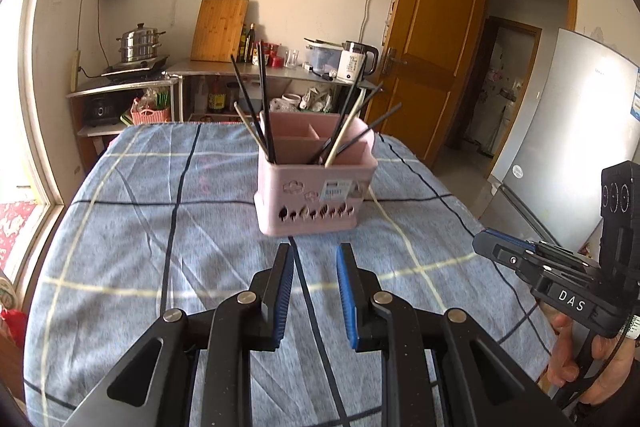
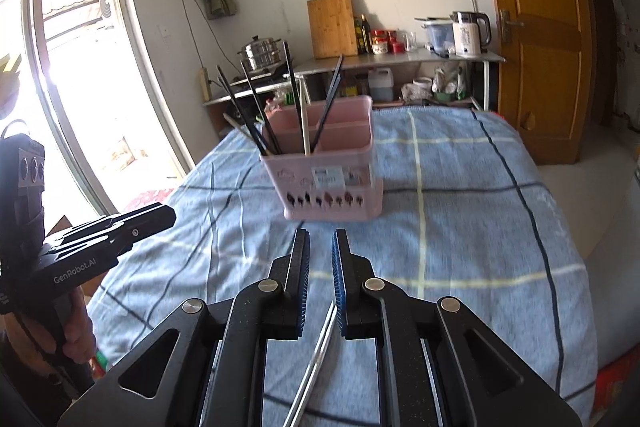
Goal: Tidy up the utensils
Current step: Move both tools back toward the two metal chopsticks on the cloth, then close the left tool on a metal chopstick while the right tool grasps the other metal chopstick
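Right wrist view: silver chopsticks lay under the right gripper, its jaws narrowly apart and gripping nothing.
The left gripper hovered apart and empty; the pink holder stood ahead on the checked cloth. Best to straddle the pair squarely, then close.

A home kitchen: steamer pot, kettle, fridge.

Pink utensil caddy upright mid-table, dark chopsticks leaning in its compartments, pale ones too
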Tool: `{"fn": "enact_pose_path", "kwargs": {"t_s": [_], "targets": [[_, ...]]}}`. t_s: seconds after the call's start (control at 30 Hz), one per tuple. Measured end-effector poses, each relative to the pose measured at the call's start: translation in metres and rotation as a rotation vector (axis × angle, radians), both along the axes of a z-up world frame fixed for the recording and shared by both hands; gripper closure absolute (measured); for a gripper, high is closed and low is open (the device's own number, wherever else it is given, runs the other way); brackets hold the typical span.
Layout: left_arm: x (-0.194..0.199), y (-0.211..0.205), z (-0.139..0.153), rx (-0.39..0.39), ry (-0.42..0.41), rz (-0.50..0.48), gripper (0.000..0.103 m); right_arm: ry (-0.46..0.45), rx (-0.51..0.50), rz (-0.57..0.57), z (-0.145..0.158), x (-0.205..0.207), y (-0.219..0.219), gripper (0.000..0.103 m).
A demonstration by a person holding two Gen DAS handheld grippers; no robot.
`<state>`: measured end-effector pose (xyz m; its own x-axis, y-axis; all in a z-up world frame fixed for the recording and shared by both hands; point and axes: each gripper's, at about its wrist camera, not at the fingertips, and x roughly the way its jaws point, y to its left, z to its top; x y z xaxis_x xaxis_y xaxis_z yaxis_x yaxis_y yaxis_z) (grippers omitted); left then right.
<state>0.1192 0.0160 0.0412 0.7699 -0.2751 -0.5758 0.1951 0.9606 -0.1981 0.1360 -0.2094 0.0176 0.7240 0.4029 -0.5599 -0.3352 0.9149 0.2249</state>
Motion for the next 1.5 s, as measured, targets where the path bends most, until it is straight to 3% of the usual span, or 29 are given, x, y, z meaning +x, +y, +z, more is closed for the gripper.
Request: {"fn": "enact_pose_path", "kwargs": {"t_s": [0.63,1.17,1.5], "targets": [[-0.015,-0.001,-0.054,0.008,0.103,-0.001,0.081,0.236,-0.051,0.028,-0.096,-0.004,0.014,0.091],[-0.005,-0.001,-0.070,-0.016,0.158,-0.006,0.081,0.293,-0.105,0.020,-0.114,0.006,0.020,0.091],[0.009,-0.038,-0.090,-0.057,0.238,-0.094,0.081,0.315,-0.096,0.015,-0.114,-0.003,0.001,0.095]]}}
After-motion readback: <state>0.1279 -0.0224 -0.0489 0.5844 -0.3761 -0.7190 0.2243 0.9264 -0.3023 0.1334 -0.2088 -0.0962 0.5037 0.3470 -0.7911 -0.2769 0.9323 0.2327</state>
